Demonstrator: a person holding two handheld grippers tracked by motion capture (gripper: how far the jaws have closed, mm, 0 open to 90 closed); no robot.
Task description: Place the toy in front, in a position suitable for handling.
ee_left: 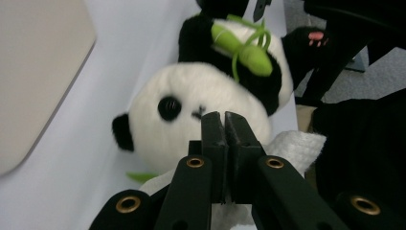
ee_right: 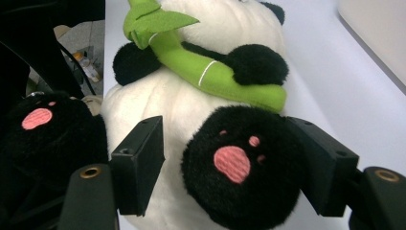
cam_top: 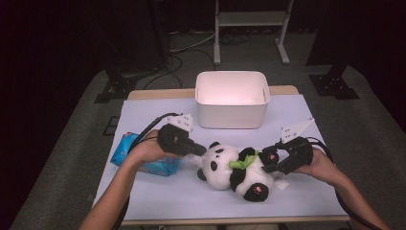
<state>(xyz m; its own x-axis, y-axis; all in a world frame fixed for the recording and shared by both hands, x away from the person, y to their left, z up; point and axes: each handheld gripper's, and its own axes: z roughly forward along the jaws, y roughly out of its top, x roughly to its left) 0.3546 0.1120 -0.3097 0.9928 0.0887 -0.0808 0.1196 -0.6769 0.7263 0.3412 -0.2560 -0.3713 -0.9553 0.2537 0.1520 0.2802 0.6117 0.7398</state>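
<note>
Two tongs work at a panda [cam_top: 230,170] lying on the white table [cam_top: 158,196], one at each end of it. The panda lies on its back near the middle of the table, head toward the person's left, feet toward the right, with a green bamboo stalk [cam_top: 243,162] held across its chest.

The left tongs [cam_top: 201,150] sit at the panda's head. In the left gripper view the jaws of the left tongs [ee_left: 224,125] are pressed together with no gap between them, their tips against the white face just below the eye [ee_left: 169,108]. Whether any fur is pinched between them cannot be told.

The right tongs [cam_top: 269,162] reach in at the feet. In the right gripper view the right tongs [ee_right: 230,158] stand apart, one jaw on each side of a black foot [ee_right: 242,167] with a pink pad; the foot sits between them, and whether the jaws touch it cannot be told. The other foot [ee_right: 45,129] lies just beside the near jaw.

Behind the panda, at the far edge of the table, stands a white bin [cam_top: 232,99]. A blue packet [cam_top: 143,160] lies under the person's left hand [cam_top: 146,153], near the table's left edge.
</note>
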